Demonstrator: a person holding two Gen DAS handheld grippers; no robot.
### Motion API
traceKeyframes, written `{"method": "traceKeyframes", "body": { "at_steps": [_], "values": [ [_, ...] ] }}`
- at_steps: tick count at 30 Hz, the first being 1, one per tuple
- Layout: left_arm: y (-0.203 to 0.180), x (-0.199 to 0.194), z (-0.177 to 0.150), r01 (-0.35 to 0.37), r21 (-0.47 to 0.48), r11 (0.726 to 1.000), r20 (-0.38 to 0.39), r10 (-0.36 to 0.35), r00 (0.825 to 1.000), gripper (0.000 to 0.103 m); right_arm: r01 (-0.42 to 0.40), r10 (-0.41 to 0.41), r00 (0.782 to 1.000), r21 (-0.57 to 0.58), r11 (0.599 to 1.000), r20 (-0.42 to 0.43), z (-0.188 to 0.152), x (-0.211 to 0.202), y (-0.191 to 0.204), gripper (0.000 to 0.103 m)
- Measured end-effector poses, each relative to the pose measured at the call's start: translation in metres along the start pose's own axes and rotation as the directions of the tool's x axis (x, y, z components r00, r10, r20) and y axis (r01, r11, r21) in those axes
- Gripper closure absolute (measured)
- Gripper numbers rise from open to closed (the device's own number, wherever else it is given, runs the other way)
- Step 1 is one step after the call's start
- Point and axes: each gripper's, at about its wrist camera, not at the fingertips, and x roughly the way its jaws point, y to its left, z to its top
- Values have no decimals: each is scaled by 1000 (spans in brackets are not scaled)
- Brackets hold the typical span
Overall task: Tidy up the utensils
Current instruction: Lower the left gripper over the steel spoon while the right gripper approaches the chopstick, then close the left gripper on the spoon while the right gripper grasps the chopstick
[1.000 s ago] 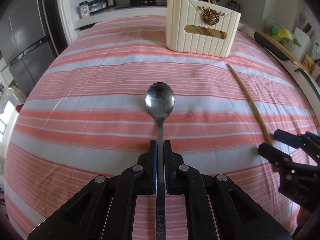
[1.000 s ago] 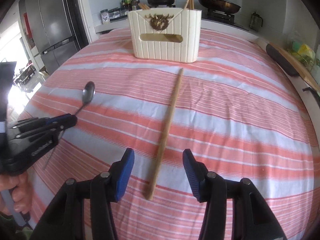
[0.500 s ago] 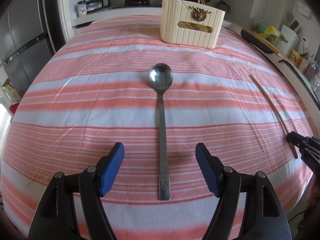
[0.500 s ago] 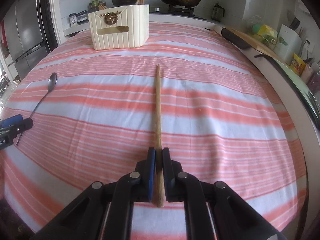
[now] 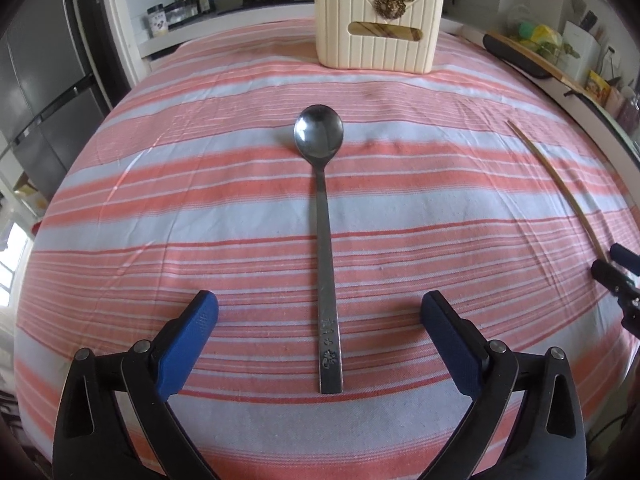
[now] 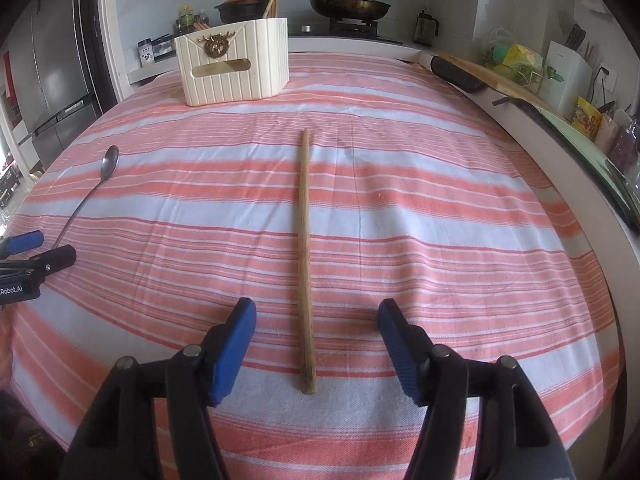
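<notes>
A steel spoon lies flat on the striped cloth, bowl pointing away, between the fingers of my open left gripper, which touches nothing. The spoon also shows in the right wrist view. A wooden chopstick lies lengthwise between the fingers of my open right gripper, untouched; it shows at the right in the left wrist view. A cream utensil holder with chopsticks in it stands at the far side of the table, also in the right wrist view.
The table carries a pink and white striped cloth. A fridge stands at the left. A counter behind holds pots and jars. A cutting board and packets line the right edge.
The left gripper let go of the spoon, opened and drew back. The right gripper closed on the chopstick half a second ago, then opened and left it lying on the cloth.
</notes>
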Motion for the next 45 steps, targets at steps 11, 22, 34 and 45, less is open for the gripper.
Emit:
{"method": "traceKeyframes", "body": {
  "at_steps": [11,22,34,45],
  "values": [
    [1,0,-1,-2,-3,1000,1,2,1000,1,-1,1,1000,0,1000,1,0,1,0,36],
    [1,-2,0,0,0,1000,0,0,1000,1,4,-4,1000,7,1000,-3,1,1,-1,35],
    [29,3,73,141,36,989,12,-142,990,2,-97,98,989,17,995,-107,41,1,-21,35],
    [2,61,103,121,75,990,-77,-115,990,27,-127,112,983,-98,987,-147,81,35,-8,35]
  ]
}}
